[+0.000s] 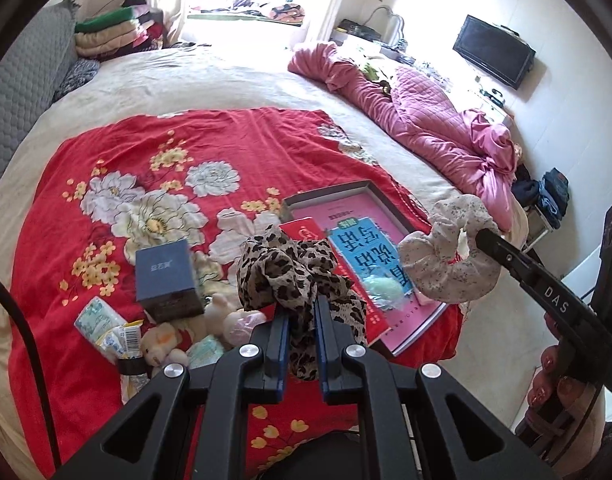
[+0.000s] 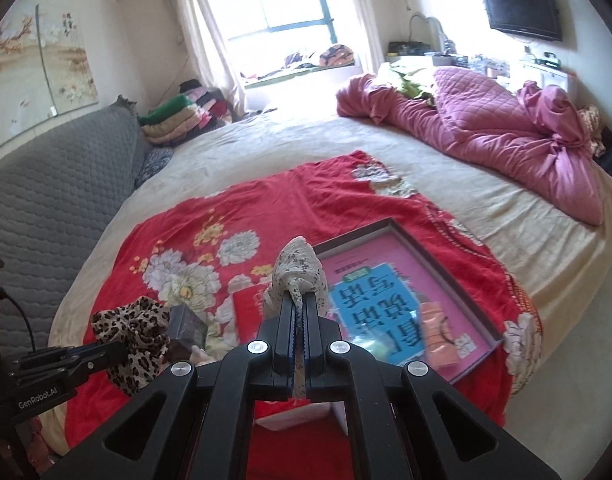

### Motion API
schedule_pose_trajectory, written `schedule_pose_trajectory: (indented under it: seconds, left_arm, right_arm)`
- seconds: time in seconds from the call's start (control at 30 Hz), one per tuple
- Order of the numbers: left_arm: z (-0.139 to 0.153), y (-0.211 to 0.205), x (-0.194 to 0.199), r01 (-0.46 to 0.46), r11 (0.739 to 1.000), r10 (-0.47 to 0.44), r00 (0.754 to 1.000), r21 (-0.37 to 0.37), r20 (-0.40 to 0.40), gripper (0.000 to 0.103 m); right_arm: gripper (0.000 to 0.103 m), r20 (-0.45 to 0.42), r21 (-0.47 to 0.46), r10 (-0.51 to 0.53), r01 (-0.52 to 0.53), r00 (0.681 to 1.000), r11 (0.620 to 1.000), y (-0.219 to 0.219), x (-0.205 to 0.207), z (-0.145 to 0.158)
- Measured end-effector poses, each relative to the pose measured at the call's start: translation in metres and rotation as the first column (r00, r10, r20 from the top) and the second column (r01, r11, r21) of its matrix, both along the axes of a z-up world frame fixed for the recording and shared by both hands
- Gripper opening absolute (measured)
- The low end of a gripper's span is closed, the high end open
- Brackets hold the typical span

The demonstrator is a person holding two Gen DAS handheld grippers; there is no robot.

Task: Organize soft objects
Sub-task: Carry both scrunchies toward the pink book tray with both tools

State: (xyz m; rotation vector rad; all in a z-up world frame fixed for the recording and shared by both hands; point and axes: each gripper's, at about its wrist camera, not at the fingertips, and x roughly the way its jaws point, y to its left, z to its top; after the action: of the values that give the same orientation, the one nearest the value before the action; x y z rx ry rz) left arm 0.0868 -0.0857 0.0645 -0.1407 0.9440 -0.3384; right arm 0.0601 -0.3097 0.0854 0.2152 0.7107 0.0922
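My left gripper (image 1: 301, 300) is shut on a leopard-print scrunchie (image 1: 290, 272), held above the red flowered blanket (image 1: 106, 152). The same scrunchie (image 2: 134, 336) shows at the lower left of the right wrist view, with the left gripper (image 2: 122, 350) beside it. My right gripper (image 2: 300, 298) is shut on a cream floral scrunchie (image 2: 298, 268). In the left wrist view that cream scrunchie (image 1: 446, 256) hangs from the right gripper (image 1: 480, 236) over the open box. A mint fluffy item (image 1: 384, 290) lies on the blue-and-pink book. Small plush toys (image 1: 166, 340) lie at the blanket's near edge.
A dark-rimmed box (image 1: 326, 196) holds a pink and blue book (image 2: 386, 300), with a peach item (image 2: 438, 332) on it. A blue cube box (image 1: 166, 276), snack packets (image 1: 114, 328) and a red booklet (image 1: 306, 232) lie nearby. A pink quilt (image 2: 486, 120) covers the bed's far right.
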Motion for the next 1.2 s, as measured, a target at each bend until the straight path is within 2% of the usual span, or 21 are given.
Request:
schedule_pose_trajectory:
  seconds: [0.33,0.67,1.2]
  left_arm:
    - [0.016,-0.041,0.0,0.077,0.996,-0.078,0.996,0.036,0.034,0.012]
    - [0.03,-0.09,0.007,0.148,0.985,-0.154,0.985,0.085,0.073,0.012]
    - [-0.006,-0.147,0.041,0.214,0.965,-0.216,0.976,0.152,-0.001,0.012]
  right_arm:
    - [0.002,0.043,-0.003,-0.079,0.079,0.996,0.997,-0.04,-0.016,0.017]
    - [0.002,0.05,-0.002,-0.123,0.123,0.991,0.992,-0.064,-0.024,0.019]
    - [0.003,-0.01,-0.047,-0.154,0.153,0.988,0.987,-0.087,-0.011,-0.012]
